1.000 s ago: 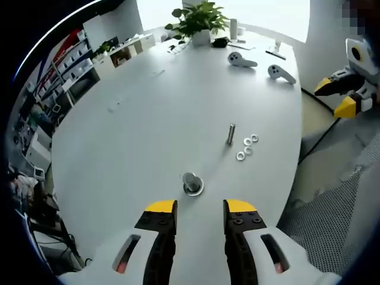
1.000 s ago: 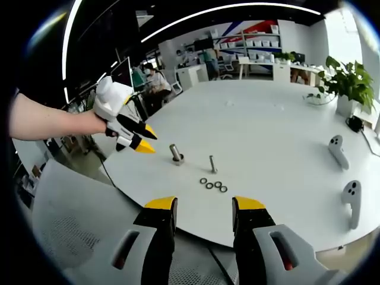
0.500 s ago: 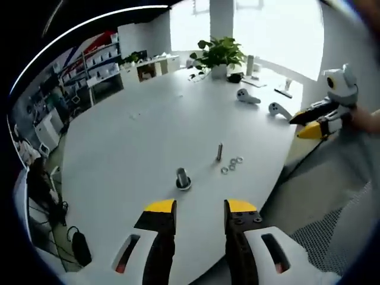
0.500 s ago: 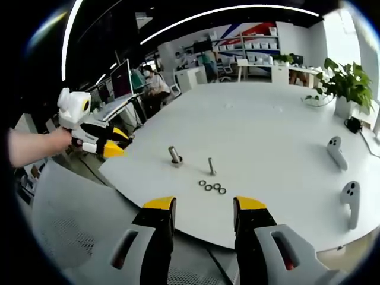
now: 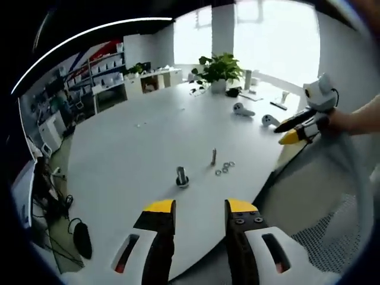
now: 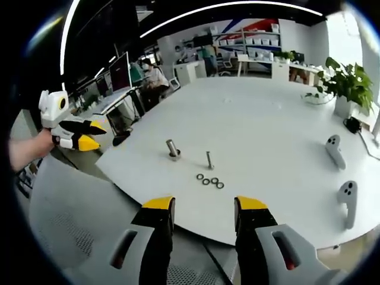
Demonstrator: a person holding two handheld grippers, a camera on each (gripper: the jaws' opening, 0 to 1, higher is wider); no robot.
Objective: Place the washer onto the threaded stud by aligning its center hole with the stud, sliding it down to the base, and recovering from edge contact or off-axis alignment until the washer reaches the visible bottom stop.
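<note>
Several small washers (image 5: 224, 169) (image 6: 208, 180) lie in a short row on the white table (image 5: 148, 142) (image 6: 267, 130). A thin upright stud (image 5: 213, 157) (image 6: 209, 160) stands just behind them. A thicker stud on a round base (image 5: 182, 176) (image 6: 172, 148) stands to one side. My left gripper (image 5: 200, 208) (image 6: 92, 135) is open and empty, held back off the table's edge. My right gripper (image 6: 203, 205) (image 5: 291, 130) is also open and empty, beyond the near edge and well short of the washers.
Two white hand controllers (image 6: 333, 148) (image 6: 346, 199) (image 5: 242, 109) lie on the table's far side near a potted plant (image 6: 350, 83) (image 5: 217, 68). A grey mesh chair (image 6: 65, 237) sits below the table edge. Shelves and desks stand behind.
Both grippers have drawn back from the table. The left one has left the thick stud and now sits beyond the edge. The studs and washers have not moved.
</note>
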